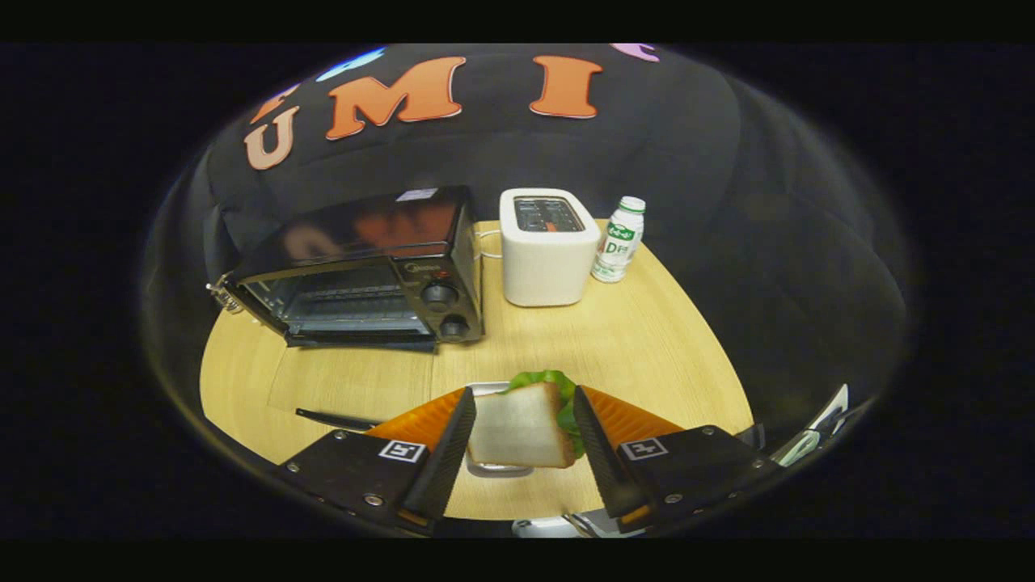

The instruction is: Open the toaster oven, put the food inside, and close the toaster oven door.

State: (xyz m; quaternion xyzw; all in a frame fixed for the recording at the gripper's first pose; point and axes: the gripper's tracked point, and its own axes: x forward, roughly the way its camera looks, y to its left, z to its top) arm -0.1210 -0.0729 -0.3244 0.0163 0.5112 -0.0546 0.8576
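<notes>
The desk (647,339) carries everything in a loose arc so that I can reach each thing head-on. Largest on it is the toaster oven (364,275), far and to the left, its glass door (356,335) already dropped flat toward me, so the rack inside lies open; I judge the opening step done and the loading step in hand. Just right of it stands a white pop-up toaster (548,246), slots up, its cord running back toward the oven, and right of that a small drink bottle (619,240), upright, both well clear of my path to the oven mouth.

Near me, between the two sides of my tool (524,422), is the sandwich (521,427): sliced bread with green lettuce showing at its far edge. It appears to sit over a small tray (485,389); I cannot tell whether it is lifted. The tool is set narrow around the bread, both sides at its flanks, though whether they actually press I cannot tell. A dark slim object (335,419) lies on the desk near left.
</notes>
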